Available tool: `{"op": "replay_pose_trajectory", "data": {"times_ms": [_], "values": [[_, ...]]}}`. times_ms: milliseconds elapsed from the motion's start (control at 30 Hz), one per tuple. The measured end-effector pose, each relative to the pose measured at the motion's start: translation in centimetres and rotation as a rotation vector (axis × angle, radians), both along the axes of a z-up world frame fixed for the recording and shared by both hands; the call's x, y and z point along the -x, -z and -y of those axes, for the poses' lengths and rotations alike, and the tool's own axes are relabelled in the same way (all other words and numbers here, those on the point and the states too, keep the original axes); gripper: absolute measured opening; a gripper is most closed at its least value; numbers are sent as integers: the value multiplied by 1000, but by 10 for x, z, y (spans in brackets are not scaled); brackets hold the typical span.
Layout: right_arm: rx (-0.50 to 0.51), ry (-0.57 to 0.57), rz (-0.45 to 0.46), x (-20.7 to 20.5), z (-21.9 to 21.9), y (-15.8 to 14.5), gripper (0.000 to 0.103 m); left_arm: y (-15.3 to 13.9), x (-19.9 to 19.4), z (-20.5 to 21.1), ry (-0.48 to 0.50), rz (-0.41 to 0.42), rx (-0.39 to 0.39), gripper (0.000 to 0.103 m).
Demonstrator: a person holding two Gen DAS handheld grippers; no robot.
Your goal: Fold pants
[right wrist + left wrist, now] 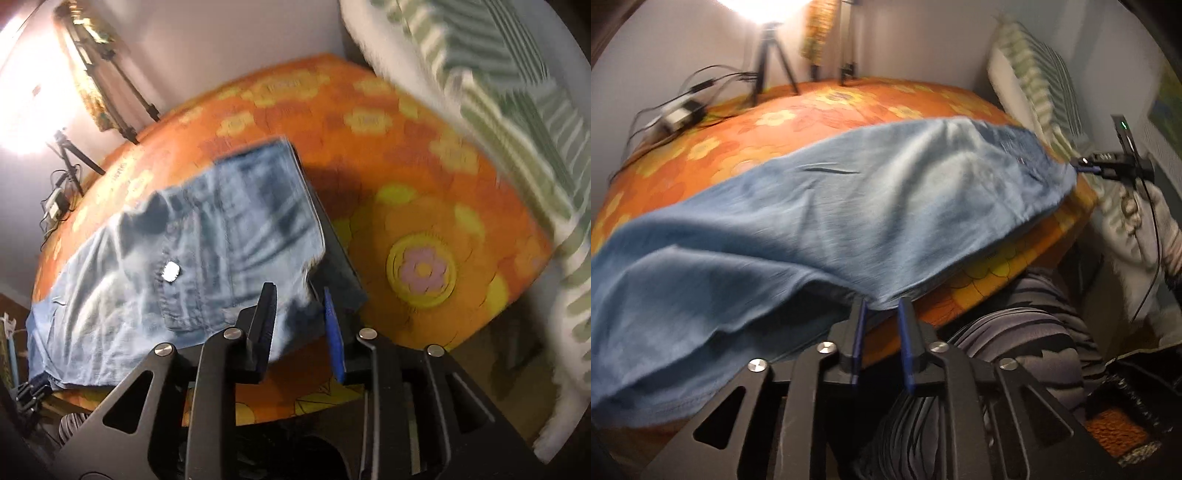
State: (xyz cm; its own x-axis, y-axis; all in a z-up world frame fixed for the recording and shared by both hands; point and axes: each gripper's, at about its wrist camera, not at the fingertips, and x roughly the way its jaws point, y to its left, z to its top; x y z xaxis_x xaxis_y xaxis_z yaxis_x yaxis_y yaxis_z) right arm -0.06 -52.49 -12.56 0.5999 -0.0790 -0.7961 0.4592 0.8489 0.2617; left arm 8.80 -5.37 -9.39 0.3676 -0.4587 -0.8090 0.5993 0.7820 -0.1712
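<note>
Light blue denim pants [820, 206] lie lengthwise across the orange flowered bedspread [827, 103]. In the left wrist view my left gripper [882, 306] sits at the near edge of a pant leg. Its blue-padded fingers stand slightly apart, and the cloth edge lies just at the tips without being pinched. In the right wrist view my right gripper [298, 295] hovers at the waistband end of the pants [207, 236], by the near corner. Its jaws are apart, with denim below and between them but no pad pressing on it. A metal button [171, 272] shines on the front.
A striped green and white pillow [517, 96] leans against the wall at the right. Tripods [772, 59] and a small box with cables [679, 114] stand at the bed's far side. A person's striped clothing [1015, 332] is close below the bed edge [960, 291].
</note>
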Motion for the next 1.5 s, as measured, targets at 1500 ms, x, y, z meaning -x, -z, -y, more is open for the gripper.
{"op": "replay_pose_trajectory", "data": {"times_ms": [1500], "values": [[307, -1329, 28, -65, -384, -19, 57, 60, -17, -402, -1167, -168, 454, 38]]}}
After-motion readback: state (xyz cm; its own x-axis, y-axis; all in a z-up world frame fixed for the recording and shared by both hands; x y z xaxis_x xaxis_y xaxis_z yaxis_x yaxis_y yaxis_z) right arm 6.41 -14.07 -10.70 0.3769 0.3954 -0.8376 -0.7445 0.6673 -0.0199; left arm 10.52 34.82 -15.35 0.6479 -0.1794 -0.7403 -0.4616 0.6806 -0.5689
